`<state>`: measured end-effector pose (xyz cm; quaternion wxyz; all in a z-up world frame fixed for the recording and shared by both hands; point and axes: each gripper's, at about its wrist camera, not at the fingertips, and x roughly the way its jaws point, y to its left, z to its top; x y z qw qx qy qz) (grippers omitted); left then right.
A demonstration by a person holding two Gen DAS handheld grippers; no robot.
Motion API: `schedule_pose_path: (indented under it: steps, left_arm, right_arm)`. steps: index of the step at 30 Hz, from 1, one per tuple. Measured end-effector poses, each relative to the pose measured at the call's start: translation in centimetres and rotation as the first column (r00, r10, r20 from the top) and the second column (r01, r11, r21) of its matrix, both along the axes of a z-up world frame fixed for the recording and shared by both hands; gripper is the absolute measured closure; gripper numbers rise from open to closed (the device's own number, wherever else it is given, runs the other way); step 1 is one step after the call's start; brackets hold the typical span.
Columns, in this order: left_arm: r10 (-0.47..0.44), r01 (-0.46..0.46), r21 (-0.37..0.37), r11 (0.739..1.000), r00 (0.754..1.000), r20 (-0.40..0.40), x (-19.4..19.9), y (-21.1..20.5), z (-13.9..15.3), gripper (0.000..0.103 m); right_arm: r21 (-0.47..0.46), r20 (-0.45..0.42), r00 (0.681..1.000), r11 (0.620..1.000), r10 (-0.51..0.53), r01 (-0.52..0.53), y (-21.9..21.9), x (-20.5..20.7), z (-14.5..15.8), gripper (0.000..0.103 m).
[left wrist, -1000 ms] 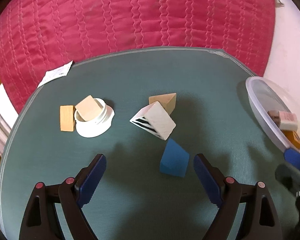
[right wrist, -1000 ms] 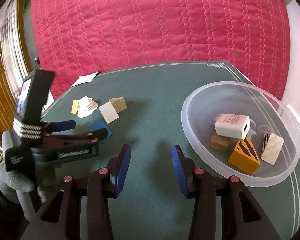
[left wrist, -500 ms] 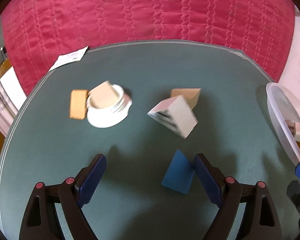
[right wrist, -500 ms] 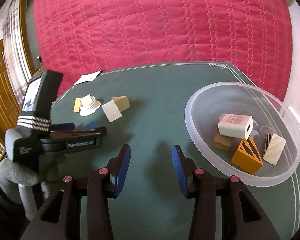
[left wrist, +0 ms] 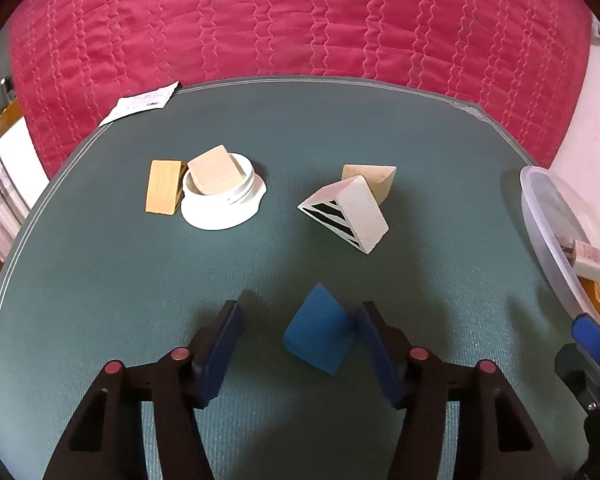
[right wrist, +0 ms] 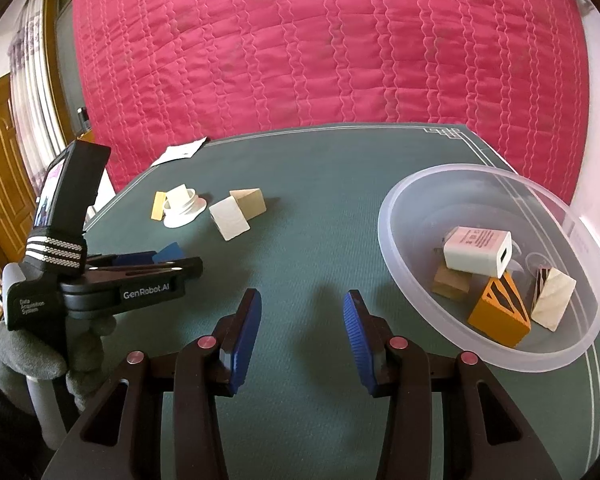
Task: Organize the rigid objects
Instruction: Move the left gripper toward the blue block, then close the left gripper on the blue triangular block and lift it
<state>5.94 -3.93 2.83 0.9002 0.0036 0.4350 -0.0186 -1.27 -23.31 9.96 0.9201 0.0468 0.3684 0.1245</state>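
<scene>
The left gripper [left wrist: 298, 344] was being closed around the blue block [left wrist: 320, 334] on the green table [left wrist: 100, 300]; its right finger [left wrist: 374, 344] was touching the block, the left one apart. The right gripper [right wrist: 302, 336] was held empty, fingers apart, beside the clear bowl [right wrist: 412, 292].

left gripper [left wrist: 298, 336]: jaws closing | right gripper [right wrist: 302, 332]: jaws apart, empty

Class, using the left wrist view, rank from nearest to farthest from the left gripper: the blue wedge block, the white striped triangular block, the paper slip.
1. Blue wedge block: between the closing fingers.
2. White striped triangular block: mid-table, right of centre.
3. Paper slip: far left edge.
</scene>
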Motion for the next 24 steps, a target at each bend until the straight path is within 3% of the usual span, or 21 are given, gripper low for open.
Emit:
schedule_pose_path:
  steps: [6, 9, 13, 15, 16, 18, 21, 24]
  left_arm:
    - [0.032, -0.032, -0.030, 0.999, 0.999, 0.011, -0.3, 1.3, 0.2, 0.076]
    - [0.025, -0.024, -0.061, 0.998, 1.000, 0.011, -0.8, 2.1, 0.3, 0.077]
    - [0.022, -0.021, -0.042, 0.999, 1.000, 0.021, -1.6, 2.1, 0.3, 0.077]
    - [0.018, -0.017, -0.040, 0.999, 1.000, 0.015, -2.1, 2.1, 0.3, 0.071]
    - [0.017, -0.016, -0.044, 0.999, 1.000, 0.013, -2.3, 2.2, 0.4, 0.057]
    - [0.016, -0.015, -0.040, 0.999, 0.999, 0.032, -3.0, 2.3, 0.7, 0.045]
    - [0.002, -0.001, -0.025, 1.000, 0.999, 0.043, -3.8, 2.5, 0.9, 0.037]
    - [0.004, -0.004, -0.017, 1.000, 0.999, 0.037, -4.6, 2.8, 0.8, 0.036]
  right_arm:
    - [0.001, -0.001, 1.000, 1.000, -0.001, 0.001, 0.0, 0.0, 0.0, 0.058]
    - [0.000, -0.003, 1.000, 1.000, -0.001, 0.001, 0.0, 0.1, 0.0, 0.058]
    - [-0.003, -0.004, 1.000, 1.000, -0.002, 0.002, 0.1, 0.0, -0.1, 0.058]
    - [-0.004, -0.004, 1.000, 1.000, -0.002, 0.002, 0.1, 0.0, -0.2, 0.058]
    - [-0.003, -0.003, 1.000, 1.000, -0.002, 0.002, 0.1, 0.0, -0.2, 0.058]
    - [-0.003, -0.003, 1.000, 1.000, -0.001, 0.001, 0.1, 0.0, -0.3, 0.058]
    - [-0.003, -0.004, 1.000, 1.000, -0.001, 0.001, 0.1, 0.0, -0.3, 0.058]
    - [-0.004, -0.002, 1.000, 1.000, 0.000, 0.000, 0.1, 0.0, -0.3, 0.058]
